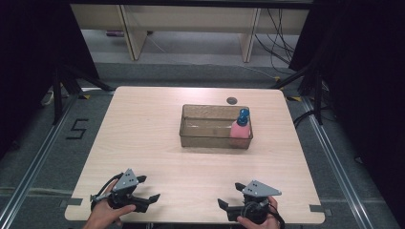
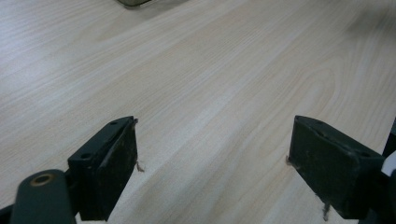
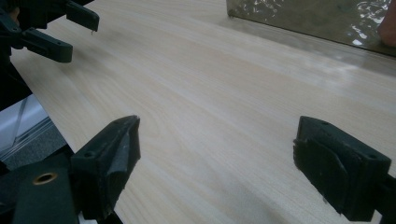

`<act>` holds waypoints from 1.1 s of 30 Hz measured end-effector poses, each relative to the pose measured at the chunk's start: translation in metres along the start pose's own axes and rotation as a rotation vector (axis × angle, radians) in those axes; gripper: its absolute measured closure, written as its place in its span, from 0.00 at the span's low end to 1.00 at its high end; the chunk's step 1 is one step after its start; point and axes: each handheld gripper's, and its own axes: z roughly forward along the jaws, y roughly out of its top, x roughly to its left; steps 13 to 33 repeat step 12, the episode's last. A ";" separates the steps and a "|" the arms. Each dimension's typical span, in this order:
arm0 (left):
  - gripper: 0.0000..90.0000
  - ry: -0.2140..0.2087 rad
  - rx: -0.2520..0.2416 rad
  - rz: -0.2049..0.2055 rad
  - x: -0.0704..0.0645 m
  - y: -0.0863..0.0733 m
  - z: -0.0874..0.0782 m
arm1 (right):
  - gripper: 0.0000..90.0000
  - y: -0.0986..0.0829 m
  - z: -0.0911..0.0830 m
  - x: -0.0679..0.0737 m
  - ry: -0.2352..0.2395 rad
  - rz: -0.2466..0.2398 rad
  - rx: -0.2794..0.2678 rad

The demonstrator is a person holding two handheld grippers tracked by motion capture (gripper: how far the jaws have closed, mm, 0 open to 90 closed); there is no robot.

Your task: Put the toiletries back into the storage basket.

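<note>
The high view looks forward and down from above the person's side and takes in the whole wooden table [image 1: 157, 138], with the floor and furniture legs beyond it. The left gripper view sits very low and close to the table surface [image 2: 210, 84], and faces along the boards toward a corner of the clear bin [image 2: 133, 2]. The right gripper view is also low and near; it faces across the table, and it shares the bin [image 3: 303, 16] and the left gripper [image 3: 70, 30] with the high view.
</note>
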 end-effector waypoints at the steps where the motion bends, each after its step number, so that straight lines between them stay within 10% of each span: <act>1: 0.17 0.000 -0.001 -0.001 0.000 0.000 0.000 | 0.17 0.000 -0.001 0.000 0.001 -0.008 -0.003; 33: 0.17 0.006 0.014 0.010 0.001 0.001 -0.002 | 0.17 0.000 -0.002 -0.002 -0.020 -0.002 -0.003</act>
